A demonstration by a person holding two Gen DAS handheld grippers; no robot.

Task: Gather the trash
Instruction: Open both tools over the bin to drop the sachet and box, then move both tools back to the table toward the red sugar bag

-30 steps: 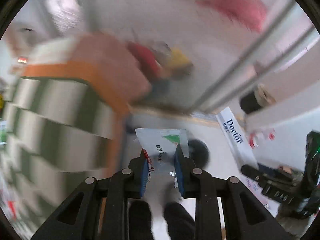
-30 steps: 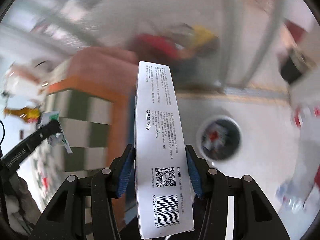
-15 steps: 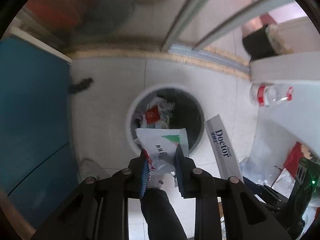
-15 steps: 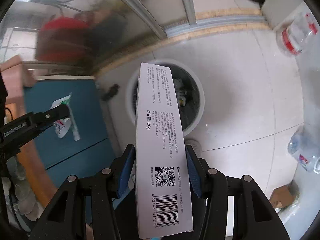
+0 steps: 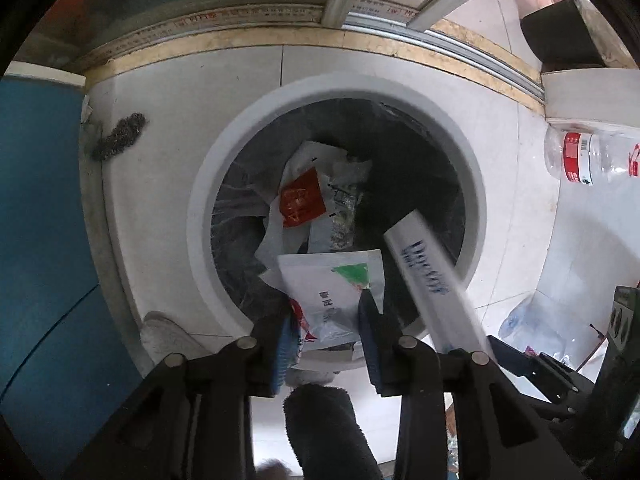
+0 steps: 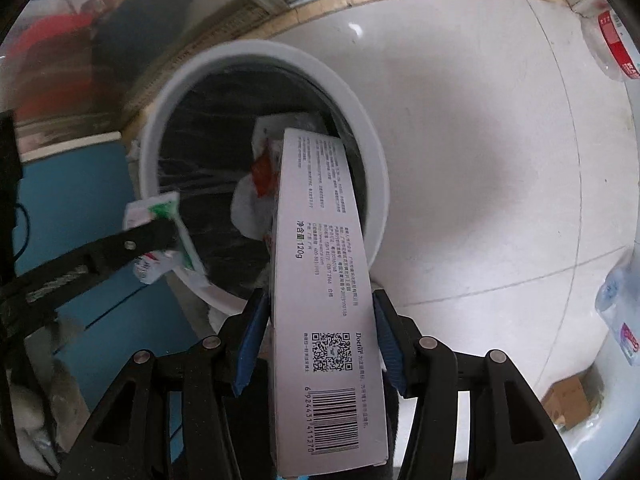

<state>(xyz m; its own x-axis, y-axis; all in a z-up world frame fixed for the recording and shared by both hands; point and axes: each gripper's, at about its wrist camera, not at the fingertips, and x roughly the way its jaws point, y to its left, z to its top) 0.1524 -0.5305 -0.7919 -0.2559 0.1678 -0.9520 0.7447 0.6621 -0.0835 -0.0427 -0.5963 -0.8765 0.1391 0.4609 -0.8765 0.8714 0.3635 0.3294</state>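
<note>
A round white trash bin (image 5: 208, 184) with a dark liner holds crumpled wrappers and stands on the tiled floor; it also shows in the right wrist view (image 6: 360, 128). My left gripper (image 5: 326, 320) is shut on a white plastic wrapper (image 5: 332, 284) with a green mark, over the bin's near rim. My right gripper (image 6: 316, 332) holds a long white toothpaste box (image 6: 324, 280), its far end over the bin opening. The box (image 5: 432, 280) shows blurred in the left wrist view. The left gripper with the wrapper (image 6: 160, 236) shows in the right wrist view.
A blue panel (image 5: 36, 240) stands left of the bin. Clear plastic bottles (image 5: 588, 156) lie on the floor to the right. A sliding door track (image 5: 400, 24) runs behind the bin. A dark scrap (image 5: 120, 136) lies on the floor. A small cardboard piece (image 6: 568, 400) lies at right.
Both grippers have swung down from the room view and closed in on the bin. The wrapper and the box now hang over its opening, and the box looks blurred.
</note>
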